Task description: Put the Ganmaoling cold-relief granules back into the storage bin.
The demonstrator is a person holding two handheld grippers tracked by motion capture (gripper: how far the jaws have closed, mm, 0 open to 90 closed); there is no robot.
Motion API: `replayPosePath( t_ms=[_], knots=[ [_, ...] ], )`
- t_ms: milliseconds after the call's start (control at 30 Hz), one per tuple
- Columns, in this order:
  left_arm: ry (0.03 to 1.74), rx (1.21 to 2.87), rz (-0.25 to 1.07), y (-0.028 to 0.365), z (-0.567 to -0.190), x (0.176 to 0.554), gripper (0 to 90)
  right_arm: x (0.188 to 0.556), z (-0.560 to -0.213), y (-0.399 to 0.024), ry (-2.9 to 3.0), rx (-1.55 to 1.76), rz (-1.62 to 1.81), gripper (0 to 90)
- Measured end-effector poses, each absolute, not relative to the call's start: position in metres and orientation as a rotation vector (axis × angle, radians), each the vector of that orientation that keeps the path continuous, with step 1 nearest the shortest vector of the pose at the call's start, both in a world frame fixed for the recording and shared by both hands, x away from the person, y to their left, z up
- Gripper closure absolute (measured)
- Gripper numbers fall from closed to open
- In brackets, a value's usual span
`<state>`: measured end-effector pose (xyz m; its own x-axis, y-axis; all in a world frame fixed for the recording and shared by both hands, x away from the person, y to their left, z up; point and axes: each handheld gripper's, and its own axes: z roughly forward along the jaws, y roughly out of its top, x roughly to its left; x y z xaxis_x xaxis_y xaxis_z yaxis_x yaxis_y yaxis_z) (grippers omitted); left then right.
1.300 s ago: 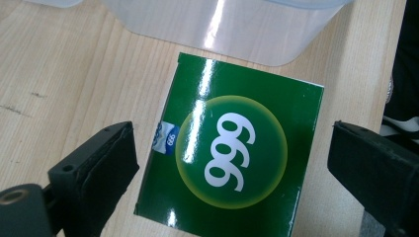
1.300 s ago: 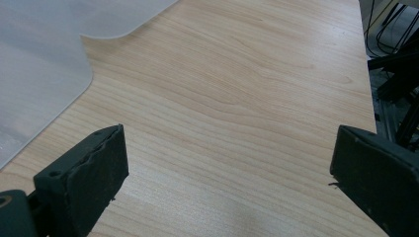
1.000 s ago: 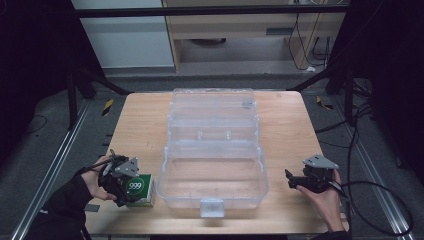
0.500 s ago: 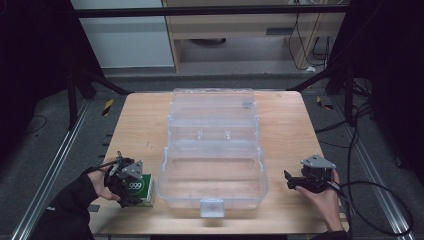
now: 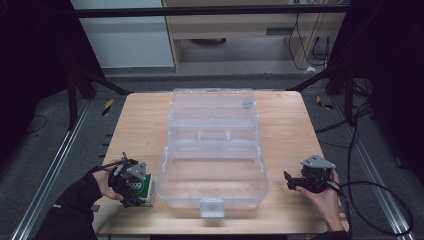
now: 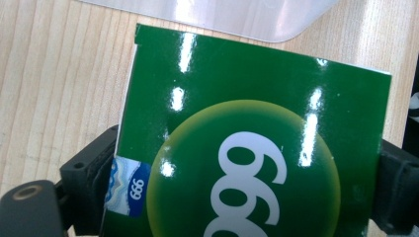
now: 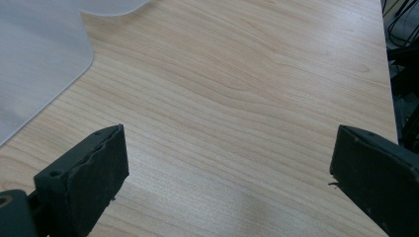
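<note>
The left gripper (image 5: 131,182) pinches a green box (image 6: 252,148) just beside the clear plastic case (image 5: 214,150), which lies open mid-table. The right gripper (image 5: 295,181), jaws spread, rests near the front right edge of the pale wooden table (image 5: 140,125). Dark floor and cables (image 5: 360,125) surround it.

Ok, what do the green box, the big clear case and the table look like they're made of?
Green box: probably glossy printed cardboard, judging by sharp light glints and thin flat edges. Clear case: transparent plastic, the wood showing through its walls. Table: light wood or wood-look laminate, matte with visible grain; I cannot tell which.
</note>
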<state>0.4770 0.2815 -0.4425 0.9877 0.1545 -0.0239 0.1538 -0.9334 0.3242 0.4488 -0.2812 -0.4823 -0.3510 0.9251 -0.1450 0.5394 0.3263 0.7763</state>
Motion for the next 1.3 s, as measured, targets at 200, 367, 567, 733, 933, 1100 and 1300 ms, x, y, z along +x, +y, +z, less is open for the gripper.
replayPosePath(
  t_ms=[200,367,567,733,933,1100,1300],
  knots=[
    [0.23,2.8,0.009,0.283,-0.441,0.477,11.5,0.449,-0.483,-0.281,2.012,1.285,0.856,2.4],
    [0.235,2.804,0.024,0.284,-0.439,0.475,12.7,0.449,-0.483,-0.281,2.015,1.287,0.857,2.6],
    [0.257,2.773,0.027,0.288,-0.429,0.471,13.0,0.449,-0.484,-0.281,2.028,1.29,0.861,2.7],
    [0.28,2.746,0.064,0.291,-0.411,0.47,13.0,0.449,-0.484,-0.28,2.028,1.293,0.865,2.8],
    [0.295,2.717,0.111,0.295,-0.39,0.468,13.1,0.449,-0.485,-0.281,2.033,1.298,0.869,2.8],
    [0.296,2.69,0.123,0.295,-0.375,0.466,13.2,0.449,-0.485,-0.281,2.034,1.298,0.867,2.8],
    [0.291,2.687,0.136,0.29,-0.355,0.464,13.2,0.449,-0.486,-0.281,2.032,1.298,0.868,2.8]
  ],
)
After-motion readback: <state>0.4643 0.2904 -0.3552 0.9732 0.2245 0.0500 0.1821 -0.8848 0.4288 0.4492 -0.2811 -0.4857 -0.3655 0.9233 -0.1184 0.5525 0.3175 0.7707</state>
